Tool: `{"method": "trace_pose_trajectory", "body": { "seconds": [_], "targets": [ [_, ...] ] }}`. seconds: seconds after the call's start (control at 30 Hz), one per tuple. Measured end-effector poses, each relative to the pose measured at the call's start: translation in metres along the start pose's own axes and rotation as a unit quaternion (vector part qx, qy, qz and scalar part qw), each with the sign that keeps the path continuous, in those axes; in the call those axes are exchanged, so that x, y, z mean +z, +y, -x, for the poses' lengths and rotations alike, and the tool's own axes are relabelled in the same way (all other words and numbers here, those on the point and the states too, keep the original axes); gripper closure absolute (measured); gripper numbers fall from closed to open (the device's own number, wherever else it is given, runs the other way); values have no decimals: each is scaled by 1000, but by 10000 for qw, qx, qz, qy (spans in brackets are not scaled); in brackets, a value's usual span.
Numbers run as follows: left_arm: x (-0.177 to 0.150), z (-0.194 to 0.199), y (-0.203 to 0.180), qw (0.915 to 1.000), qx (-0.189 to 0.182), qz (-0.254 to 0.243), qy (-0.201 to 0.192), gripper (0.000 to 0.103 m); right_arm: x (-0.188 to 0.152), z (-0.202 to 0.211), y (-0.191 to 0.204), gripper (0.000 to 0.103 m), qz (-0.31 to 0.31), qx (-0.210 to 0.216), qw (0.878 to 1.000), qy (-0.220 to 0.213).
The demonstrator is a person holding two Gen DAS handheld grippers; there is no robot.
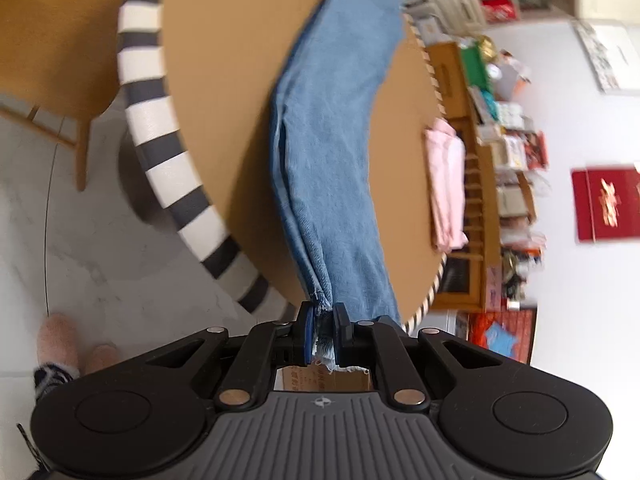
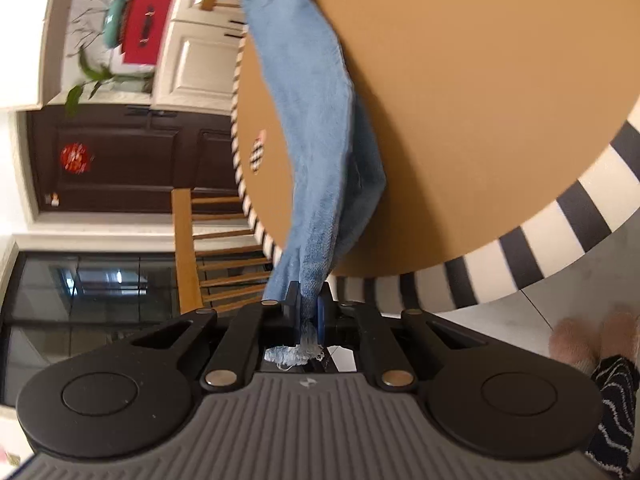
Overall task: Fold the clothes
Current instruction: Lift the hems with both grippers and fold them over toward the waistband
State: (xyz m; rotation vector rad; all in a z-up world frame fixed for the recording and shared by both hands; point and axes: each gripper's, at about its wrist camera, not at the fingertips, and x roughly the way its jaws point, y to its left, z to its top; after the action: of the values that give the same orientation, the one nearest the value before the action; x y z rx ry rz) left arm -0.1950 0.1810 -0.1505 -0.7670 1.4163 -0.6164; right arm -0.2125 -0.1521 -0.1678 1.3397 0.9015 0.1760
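The jeans stretch across the round worktop, their frayed hem ends pinched in my left tool and right tool, both clenched on little cloth. A sharp tug could slip a hem free, dragging denim floorward.

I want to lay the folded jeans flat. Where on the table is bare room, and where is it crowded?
Free: the tabletop between the jeans and the striped rim. Narrower: the strip between the jeans and the pink garment. Crowded: the edge where that garment lies.
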Motion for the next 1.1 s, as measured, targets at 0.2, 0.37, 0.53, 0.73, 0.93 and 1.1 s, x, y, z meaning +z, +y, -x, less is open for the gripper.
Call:
{"method": "trace_pose_trajectory", "body": {
  "seconds": [0.2,0.37,0.53,0.73,0.93,1.1],
  "targets": [
    [-4,-3,3,10000,24,-51,-7,93,-4,-7,-1,97,148,-18,9999,81],
    [-1,4,8,9995,-226,190,-84,93,-1,-1,5,97,127,140,9998,33],
    [12,13,5,9955,-761,536,-188,93,10,10,25,97,186,451,9988,-84],
    [38,11,-16,9937,-865,620,-359,93,34,8,42,97,65,390,9992,-73],
    [51,12,-43,9957,-709,380,-469,93,55,5,61,97,54,278,9996,-54],
    [65,19,-72,9948,-723,200,-689,94,75,9,88,97,279,277,9992,-98]
  ]
}}
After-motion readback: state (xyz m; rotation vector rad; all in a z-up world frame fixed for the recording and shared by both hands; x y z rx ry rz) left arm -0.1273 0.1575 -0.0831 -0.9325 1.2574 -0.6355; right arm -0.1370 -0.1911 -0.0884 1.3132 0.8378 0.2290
